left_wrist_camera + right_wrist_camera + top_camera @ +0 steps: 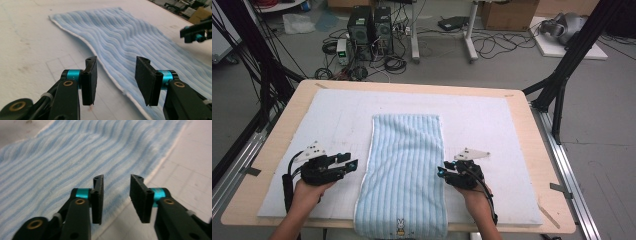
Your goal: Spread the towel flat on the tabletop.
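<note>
Lying between both parted jaws: striped towel [404, 172].

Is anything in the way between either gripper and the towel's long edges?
Nothing visible. The left gripper and right gripper sit open beside the towel, each facing its near edge across bare mat.

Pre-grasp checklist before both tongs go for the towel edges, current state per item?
1. Left tongs open: ok, jaws apart with the towel's white hem between them.
2. Right tongs open: ok, jaws apart over the towel's other long edge.
3. Towel lying flat on the white mat: ok, spread lengthwise, slight ripples only.
4. Tongs level with each other across the towel: ok in the high view.
5. Near end of towel supported: not ok, it hangs over the table's front edge.
6. Jaws low enough to catch the hem: cannot tell.
</note>
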Demonstrator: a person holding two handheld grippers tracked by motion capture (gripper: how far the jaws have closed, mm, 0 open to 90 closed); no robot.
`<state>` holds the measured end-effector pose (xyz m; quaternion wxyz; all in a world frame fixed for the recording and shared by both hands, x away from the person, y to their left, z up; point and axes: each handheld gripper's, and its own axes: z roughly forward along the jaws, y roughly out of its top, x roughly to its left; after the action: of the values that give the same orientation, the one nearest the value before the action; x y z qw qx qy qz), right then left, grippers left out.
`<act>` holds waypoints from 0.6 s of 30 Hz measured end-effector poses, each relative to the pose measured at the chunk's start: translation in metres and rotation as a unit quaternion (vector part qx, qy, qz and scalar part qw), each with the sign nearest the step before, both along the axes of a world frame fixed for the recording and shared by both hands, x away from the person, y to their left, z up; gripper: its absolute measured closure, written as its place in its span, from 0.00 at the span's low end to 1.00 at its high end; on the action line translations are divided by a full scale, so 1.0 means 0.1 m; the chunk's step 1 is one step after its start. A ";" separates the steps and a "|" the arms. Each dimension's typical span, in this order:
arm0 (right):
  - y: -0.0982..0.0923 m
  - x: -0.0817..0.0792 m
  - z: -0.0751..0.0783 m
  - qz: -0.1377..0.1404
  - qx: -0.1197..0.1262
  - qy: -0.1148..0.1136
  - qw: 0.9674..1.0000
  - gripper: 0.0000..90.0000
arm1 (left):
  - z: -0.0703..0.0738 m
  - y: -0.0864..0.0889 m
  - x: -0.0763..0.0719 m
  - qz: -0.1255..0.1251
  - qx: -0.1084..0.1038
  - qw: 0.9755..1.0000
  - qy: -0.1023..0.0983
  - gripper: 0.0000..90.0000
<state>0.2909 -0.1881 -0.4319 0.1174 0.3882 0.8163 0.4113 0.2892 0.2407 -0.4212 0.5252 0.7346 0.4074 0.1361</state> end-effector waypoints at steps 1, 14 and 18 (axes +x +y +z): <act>0.09 0.03 -0.02 0.028 -0.015 0.002 1.000 0.75 | 0.00 0.00 0.09 0.003 0.004 1.000 0.004 0.59; 0.20 0.00 -0.06 0.102 -0.076 0.020 0.992 0.95 | -0.09 -0.14 0.55 0.003 0.013 1.000 0.024 0.60; 0.13 0.02 -0.06 0.102 -0.040 0.029 0.994 0.69 | -0.09 -0.25 0.71 0.001 0.020 0.999 0.032 0.59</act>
<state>0.2926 -0.1751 -0.4381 0.0667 0.3102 0.8704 0.3766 0.3600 0.2153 -0.4302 0.4968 0.7489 0.4215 0.1212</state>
